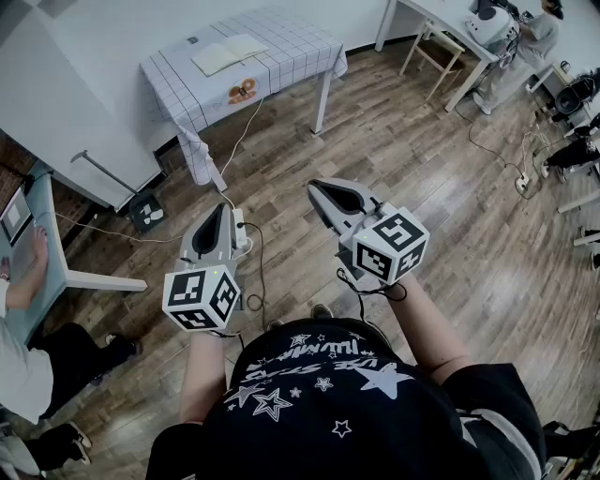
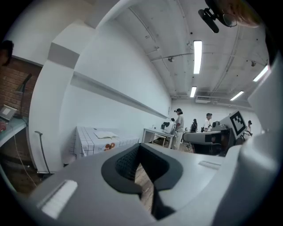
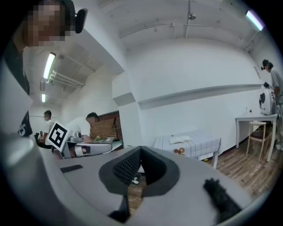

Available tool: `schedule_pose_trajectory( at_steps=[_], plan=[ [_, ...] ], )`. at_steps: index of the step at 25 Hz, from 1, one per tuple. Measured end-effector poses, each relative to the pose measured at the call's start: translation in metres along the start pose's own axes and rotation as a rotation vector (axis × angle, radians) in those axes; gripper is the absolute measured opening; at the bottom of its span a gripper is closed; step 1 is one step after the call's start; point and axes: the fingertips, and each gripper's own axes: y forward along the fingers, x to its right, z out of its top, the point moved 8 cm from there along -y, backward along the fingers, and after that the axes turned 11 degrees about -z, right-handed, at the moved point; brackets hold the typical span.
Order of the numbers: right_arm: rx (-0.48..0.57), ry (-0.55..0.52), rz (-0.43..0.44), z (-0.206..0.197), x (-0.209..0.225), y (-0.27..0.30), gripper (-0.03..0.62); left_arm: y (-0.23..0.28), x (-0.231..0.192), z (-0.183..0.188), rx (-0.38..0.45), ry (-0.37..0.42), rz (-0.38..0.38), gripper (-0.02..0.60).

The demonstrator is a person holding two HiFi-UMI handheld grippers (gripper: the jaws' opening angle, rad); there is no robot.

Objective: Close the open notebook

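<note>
The open notebook [image 1: 228, 52] lies flat on a small table with a white checked cloth [image 1: 300, 47], far across the wooden floor from me. It also shows in the left gripper view as the notebook [image 2: 105, 135] and in the right gripper view as the notebook [image 3: 180, 140]. My left gripper [image 1: 222, 208] is held in front of my body, shut and holding nothing. To its right my right gripper [image 1: 315, 187] is also shut with nothing in it. Both point roughly level toward the table, well short of it.
A power strip with cables [image 1: 242, 230] lies on the floor just ahead of the grippers. A person [image 1: 23, 375] sits at a light desk [image 1: 42, 244] on the left. A wooden chair [image 1: 436, 52] and a white desk [image 1: 441, 19] stand at the back right, with people beyond.
</note>
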Motion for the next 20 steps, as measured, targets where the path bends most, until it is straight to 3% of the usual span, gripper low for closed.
schedule_pose_trajectory(
  at_steps=[5,20],
  plan=[
    [-0.016,0.013,-0.027,-0.008,-0.005,-0.001,0.015,-0.006,0.003,-0.003,-0.016,0.020,-0.006,0.008],
    [-0.050,0.048,0.019,-0.022,-0.005,-0.003,0.015,-0.012,0.011,-0.007,-0.041,0.039,0.029,0.008]
  ],
)
